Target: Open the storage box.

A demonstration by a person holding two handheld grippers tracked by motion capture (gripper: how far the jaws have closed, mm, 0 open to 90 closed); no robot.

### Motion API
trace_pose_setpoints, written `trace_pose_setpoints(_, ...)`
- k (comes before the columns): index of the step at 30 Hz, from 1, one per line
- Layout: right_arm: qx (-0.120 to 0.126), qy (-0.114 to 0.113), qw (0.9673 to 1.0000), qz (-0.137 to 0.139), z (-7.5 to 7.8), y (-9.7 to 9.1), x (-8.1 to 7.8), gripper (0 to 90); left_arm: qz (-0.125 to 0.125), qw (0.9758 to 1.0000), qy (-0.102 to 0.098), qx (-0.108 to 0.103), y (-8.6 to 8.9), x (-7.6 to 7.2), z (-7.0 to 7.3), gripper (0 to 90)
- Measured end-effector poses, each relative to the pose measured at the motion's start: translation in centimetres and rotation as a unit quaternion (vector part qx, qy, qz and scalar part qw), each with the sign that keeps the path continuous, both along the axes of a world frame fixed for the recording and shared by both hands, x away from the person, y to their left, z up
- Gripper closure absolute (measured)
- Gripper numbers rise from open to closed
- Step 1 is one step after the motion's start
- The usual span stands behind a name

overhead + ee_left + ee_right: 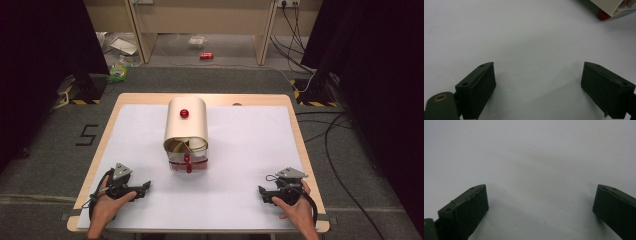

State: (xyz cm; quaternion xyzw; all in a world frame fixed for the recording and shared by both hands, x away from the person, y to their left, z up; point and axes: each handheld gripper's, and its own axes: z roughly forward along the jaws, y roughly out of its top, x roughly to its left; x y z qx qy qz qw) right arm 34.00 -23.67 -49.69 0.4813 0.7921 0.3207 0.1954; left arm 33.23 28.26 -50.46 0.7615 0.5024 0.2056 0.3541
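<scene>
A cream, round-topped box point(186, 124) with a red knob point(184, 113) stands in the middle of the white table top point(240, 150). Its front stands open, and a clear cover with red knobs point(188, 164) lies before it. Curved brownish pieces show inside; I cannot tell what they are. My left gripper point(146, 186) rests near the front left edge, open, with nothing between its jaws point(537, 87). A corner of the box point(610, 7) shows at the top right of the left gripper view. My right gripper point(261, 192) rests near the front right edge, open and empty point(540, 210).
The table has a wooden rim point(300, 135). Beyond it, on the grey floor, lie a red can point(206, 55), plastic bags point(120, 47) and cables point(330, 130). Black stands point(82, 85) flank the far corners.
</scene>
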Motion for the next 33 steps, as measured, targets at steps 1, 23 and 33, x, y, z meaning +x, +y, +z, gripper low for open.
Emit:
trace_pose_setpoints(1, 0.000, 0.000, 1.0000, 0.001, 0.0, 0.0, 0.0, 0.6, 0.000, 1.0000, 0.000, 0.000, 0.0, 0.0, 0.0, 11.5)
trace_pose_setpoints(23, 0.046, -0.083, 0.9913, 0.092, 1.9, 4.0, -1.1, 20.8, -0.003, 1.0000, 0.002, 0.002, 0.0, 0.0, 0.0, 10.2)
trace_pose_setpoints(33, 0.038, -0.117, 0.9816, 0.146, 2.3, 8.5, -1.3, 27.3, -0.003, 1.0000, 0.002, 0.003, 0.0, 0.1, 0.0, 10.1)
